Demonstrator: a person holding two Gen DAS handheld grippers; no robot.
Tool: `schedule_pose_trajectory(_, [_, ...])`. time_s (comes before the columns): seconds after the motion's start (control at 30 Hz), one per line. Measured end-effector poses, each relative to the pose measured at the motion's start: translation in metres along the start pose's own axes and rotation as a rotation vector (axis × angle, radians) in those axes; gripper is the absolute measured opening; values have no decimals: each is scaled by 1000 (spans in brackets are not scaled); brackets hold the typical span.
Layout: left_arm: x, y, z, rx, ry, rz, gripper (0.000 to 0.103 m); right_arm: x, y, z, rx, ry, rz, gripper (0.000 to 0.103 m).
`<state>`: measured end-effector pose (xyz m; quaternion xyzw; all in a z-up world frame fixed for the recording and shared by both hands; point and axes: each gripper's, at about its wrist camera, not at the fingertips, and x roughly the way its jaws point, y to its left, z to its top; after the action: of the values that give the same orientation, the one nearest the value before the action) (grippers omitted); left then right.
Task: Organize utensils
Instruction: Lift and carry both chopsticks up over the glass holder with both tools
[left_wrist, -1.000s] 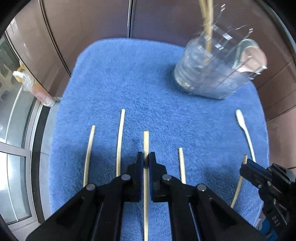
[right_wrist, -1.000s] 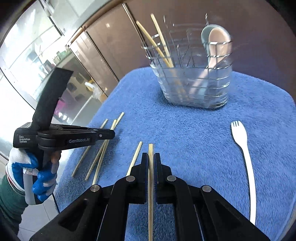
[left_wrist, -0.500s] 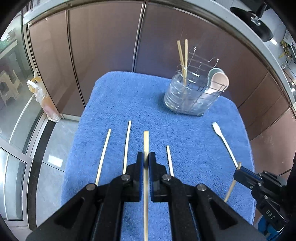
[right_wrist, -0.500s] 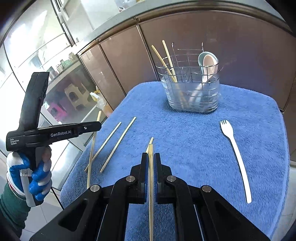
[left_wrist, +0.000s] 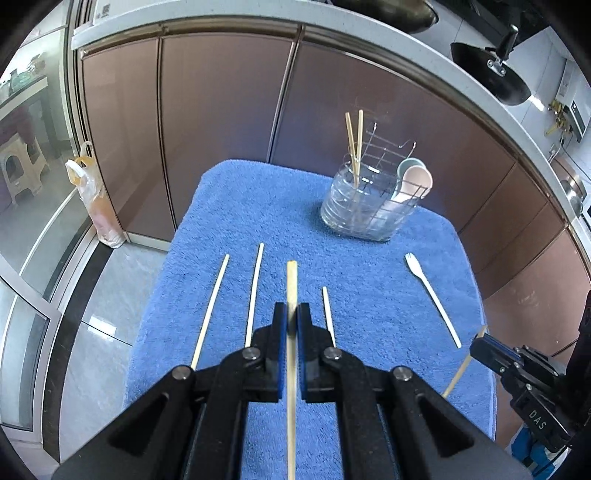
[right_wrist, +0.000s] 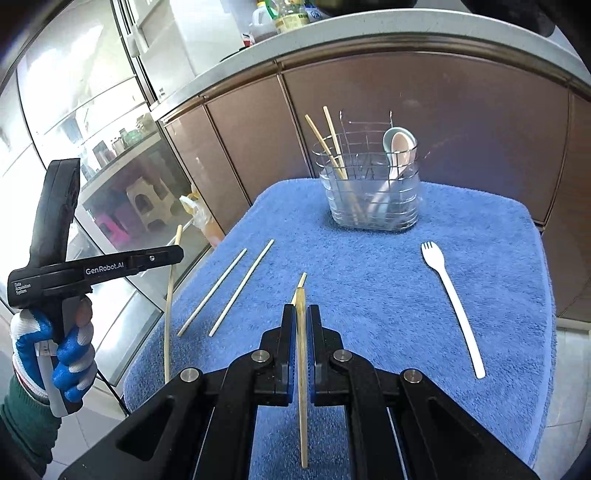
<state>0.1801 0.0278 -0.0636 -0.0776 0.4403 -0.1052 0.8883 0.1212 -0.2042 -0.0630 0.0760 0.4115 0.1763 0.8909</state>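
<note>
My left gripper (left_wrist: 291, 312) is shut on a wooden chopstick (left_wrist: 291, 284) and holds it high above the blue towel (left_wrist: 295, 221). My right gripper (right_wrist: 301, 314) is shut on another chopstick (right_wrist: 301, 369), also lifted. Three chopsticks (left_wrist: 255, 291) lie on the towel's near left. A white plastic fork (right_wrist: 452, 302) lies at the right. A wire utensil holder (right_wrist: 373, 192) at the back holds two chopsticks and two spoons. The left gripper also shows in the right wrist view (right_wrist: 173, 254), and the right gripper shows in the left wrist view (left_wrist: 480, 347).
Brown cabinet doors (left_wrist: 221, 110) stand behind the towel. A plastic bag (left_wrist: 92, 199) stands on the floor at the left by glass panels. The towel's left edge drops to a tiled floor (left_wrist: 110, 295).
Both grippers have risen and pulled back from the towel, each carrying its chopstick. The holder and loose utensils now look farther away.
</note>
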Motion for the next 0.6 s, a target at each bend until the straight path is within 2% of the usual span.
schedule_pose_trajectory(0.33, [-34,-10,9,3,-116,-11,5,-30,8,11,-34,-89,-25,5])
schedule_pose_trajectory(0.6, [-60,-26,43,27,-250,-33,5,-49,9,46,-64,-197,-28,5])
